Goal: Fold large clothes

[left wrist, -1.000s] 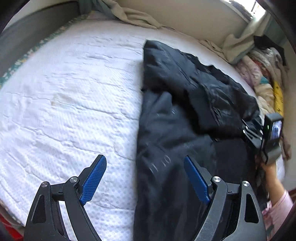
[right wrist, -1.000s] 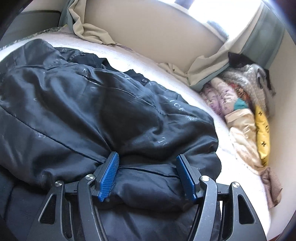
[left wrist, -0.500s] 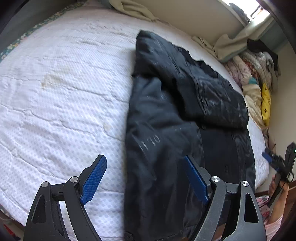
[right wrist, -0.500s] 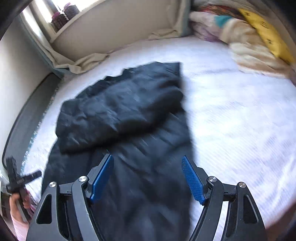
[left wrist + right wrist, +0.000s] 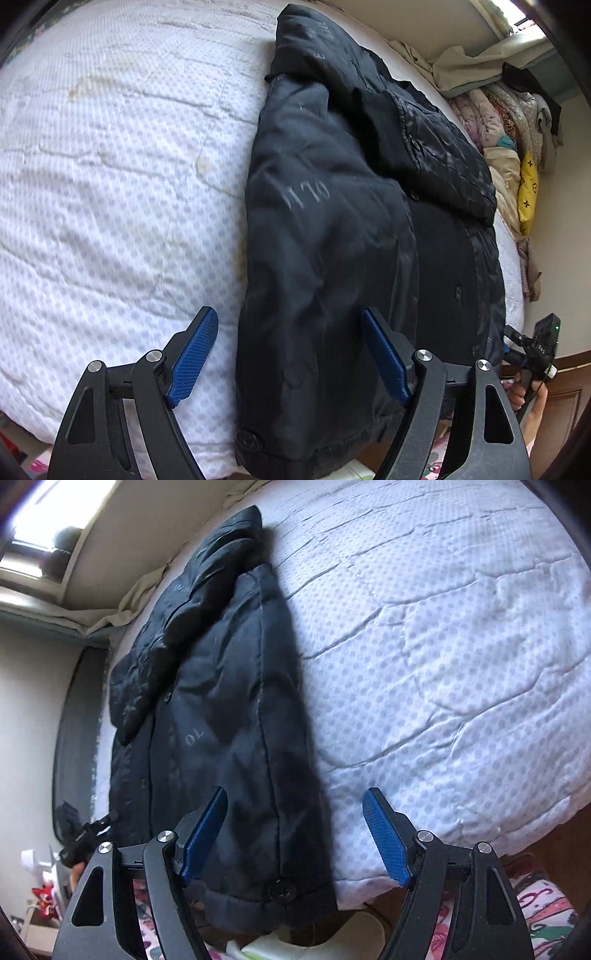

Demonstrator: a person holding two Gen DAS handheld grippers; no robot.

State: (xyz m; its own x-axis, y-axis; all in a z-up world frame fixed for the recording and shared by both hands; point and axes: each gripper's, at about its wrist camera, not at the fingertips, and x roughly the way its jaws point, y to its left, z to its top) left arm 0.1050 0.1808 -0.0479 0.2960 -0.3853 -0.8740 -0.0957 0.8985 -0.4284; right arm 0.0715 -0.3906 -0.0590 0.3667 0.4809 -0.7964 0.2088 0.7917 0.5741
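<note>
- the dark jacket [image 5: 332,229] lies flat on the white bed [image 5: 110,184], long axis running away from both tongs, hem at the near edge.
- left tongs [image 5: 290,354] straddle one hem corner, jaws just narrowing, gripping nothing.
- right tongs [image 5: 295,834] straddle the other corner, released, jaws having just widened; neither looks nearer.
- padded, faintly shiny fabric with pale lettering; bed cover quilted, dotted.
</note>
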